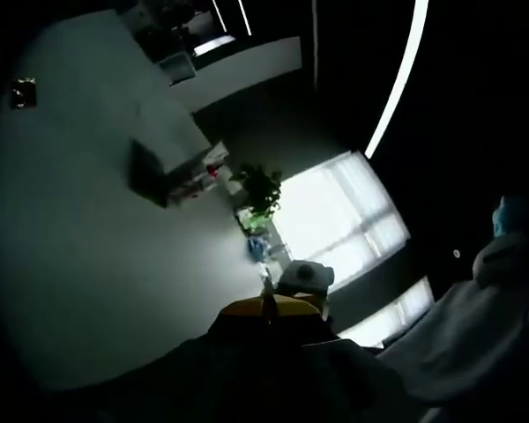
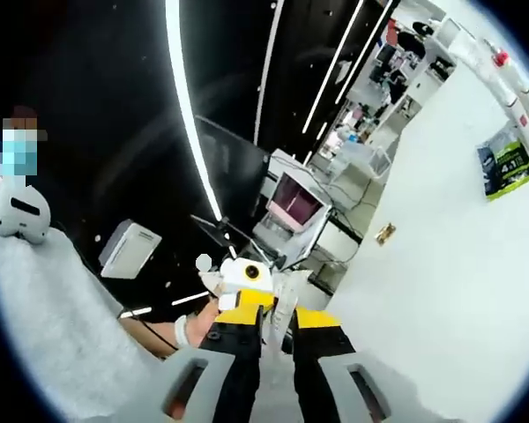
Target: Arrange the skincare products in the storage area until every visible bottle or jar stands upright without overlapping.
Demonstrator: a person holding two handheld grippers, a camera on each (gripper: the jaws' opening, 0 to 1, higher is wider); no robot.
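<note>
The skincare bottles (image 1: 210,169) show in the left gripper view as a small bunch of pink and white things on the white desk (image 1: 79,229), beside a dark box (image 1: 147,173). They are too small and dim to tell whether they stand or lie. They are well apart from the left gripper (image 1: 266,304), whose jaws are pressed together with nothing between them. A green plant (image 1: 258,189) stands near the desk's edge.

In the right gripper view, the right gripper (image 2: 278,322) has its jaws narrow, almost touching, and I cannot tell whether it holds anything. A green bag (image 2: 502,166) lies near the desk's (image 2: 441,264) far edge. A grey sleeve (image 2: 48,326) is at the left.
</note>
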